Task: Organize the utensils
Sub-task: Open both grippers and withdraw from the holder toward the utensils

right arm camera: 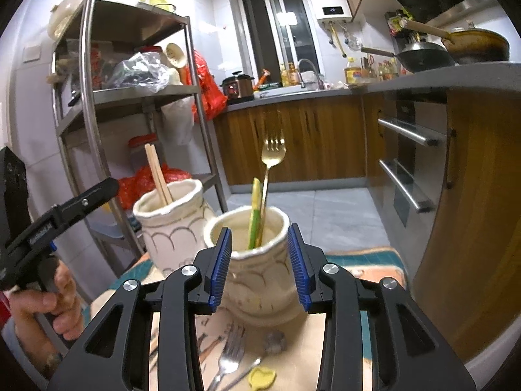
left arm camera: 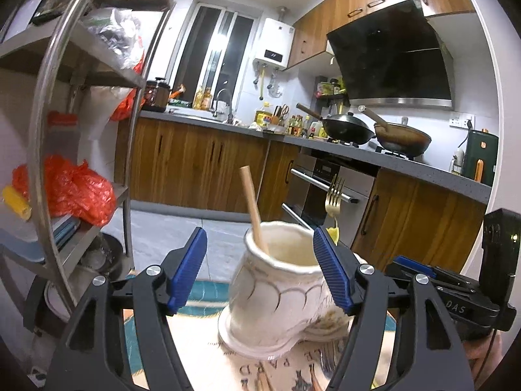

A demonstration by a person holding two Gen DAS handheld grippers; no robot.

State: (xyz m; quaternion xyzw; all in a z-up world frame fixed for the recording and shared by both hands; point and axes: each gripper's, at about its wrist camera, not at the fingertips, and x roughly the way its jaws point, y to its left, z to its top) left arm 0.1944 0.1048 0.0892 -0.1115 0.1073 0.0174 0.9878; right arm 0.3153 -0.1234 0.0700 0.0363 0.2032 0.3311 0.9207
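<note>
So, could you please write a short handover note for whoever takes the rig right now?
Left gripper: open, empty, at the left jar.
Right gripper: open, empty, at the right jar.
Done: chopsticks stand in the left jar; gold fork and a green utensil in the right jar.
Left: silver fork and yellow spoon lie on the mat.

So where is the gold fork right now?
The gold fork stands tines-up in the nearer ceramic holder, beside a green-yellow utensil, straight ahead between the right gripper fingers.
</note>
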